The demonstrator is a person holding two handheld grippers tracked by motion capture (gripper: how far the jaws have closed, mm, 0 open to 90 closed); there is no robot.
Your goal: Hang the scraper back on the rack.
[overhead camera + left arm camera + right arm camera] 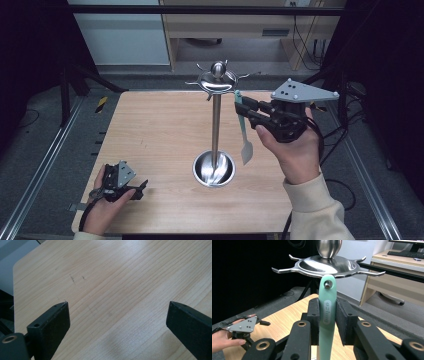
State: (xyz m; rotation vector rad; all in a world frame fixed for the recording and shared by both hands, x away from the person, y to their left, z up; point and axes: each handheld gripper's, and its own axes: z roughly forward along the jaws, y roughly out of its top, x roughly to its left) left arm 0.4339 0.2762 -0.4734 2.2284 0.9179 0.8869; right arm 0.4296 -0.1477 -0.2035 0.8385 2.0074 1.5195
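A steel utensil stand [216,125] with a round base and a hooked top disc [322,265] rises from the middle of the wooden table [150,125]. A mint-green spatula [245,135] hangs blade down right of the pole. My right gripper [240,106] is shut on the spatula handle [327,315], pads pressing both sides. The hole at the handle's top sits on a hook tip under the disc. My left gripper [139,190] rests at the table's front left, held by a hand. Its jaws [118,305] stand wide open over bare wood.
The stand's bowl-shaped base [214,169] sits near the table's front centre. Metal rails run along both table sides. A cabinet and a desk stand beyond the far edge. The left gripper with its grey plate [244,326] appears far off in the right gripper view.
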